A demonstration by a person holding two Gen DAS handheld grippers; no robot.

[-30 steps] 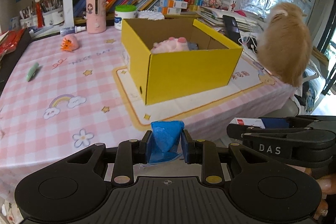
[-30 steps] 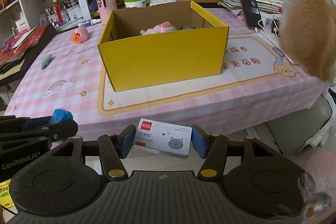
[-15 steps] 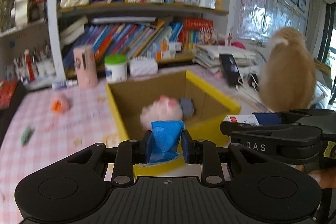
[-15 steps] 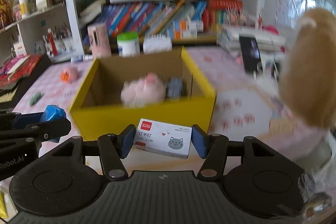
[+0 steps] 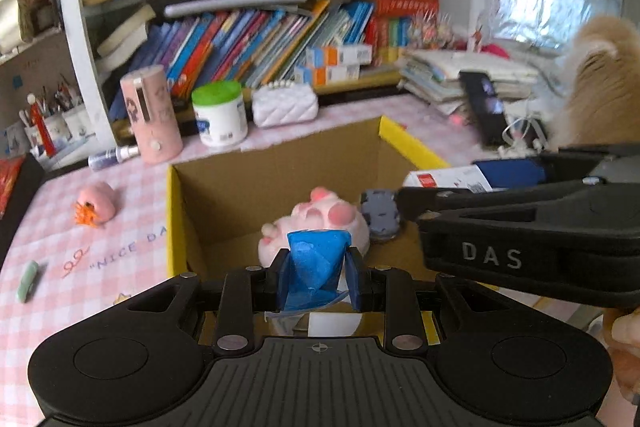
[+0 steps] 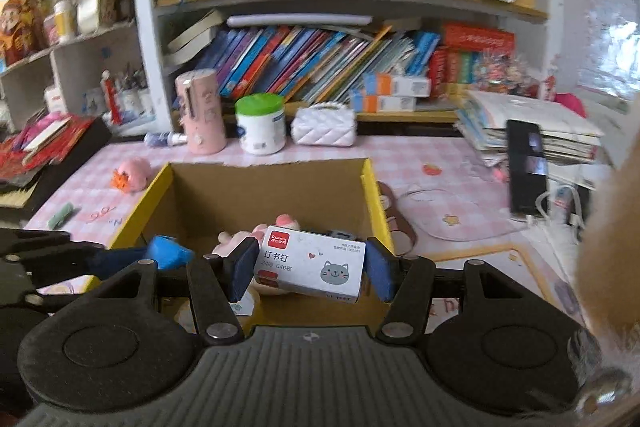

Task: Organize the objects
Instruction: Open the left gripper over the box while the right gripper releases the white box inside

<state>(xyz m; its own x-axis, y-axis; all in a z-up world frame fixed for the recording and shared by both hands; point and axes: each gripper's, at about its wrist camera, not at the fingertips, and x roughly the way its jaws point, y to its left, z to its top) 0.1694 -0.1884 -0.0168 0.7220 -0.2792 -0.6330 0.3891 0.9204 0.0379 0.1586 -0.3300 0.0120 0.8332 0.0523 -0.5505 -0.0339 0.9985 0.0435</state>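
A yellow cardboard box (image 5: 174, 219) (image 6: 374, 195) stands open on the pink checked table (image 5: 80, 255). A pink plush toy (image 5: 320, 223) and a small grey object (image 5: 380, 215) lie inside it. My left gripper (image 5: 318, 277) is shut on a crumpled blue packet (image 5: 316, 267) and hangs over the box's near edge. My right gripper (image 6: 310, 267) is shut on a white staple box with a cat drawing (image 6: 312, 263), also over the open box. The blue packet (image 6: 168, 257) shows at the left of the right wrist view.
On the table lie a pink toy with orange tuft (image 5: 96, 207), a green eraser-like piece (image 5: 28, 281), a pink cylinder (image 5: 154, 119), a green-lidded jar (image 5: 220, 113), a white purse (image 5: 284, 105) and a phone (image 6: 526, 171). Bookshelves (image 6: 320, 59) stand behind. A furry tan animal (image 5: 604, 87) sits at the right.
Both grippers have moved forward from before the table's front edge to above the open box, each still holding its object. The box's inside now fills the lower views.
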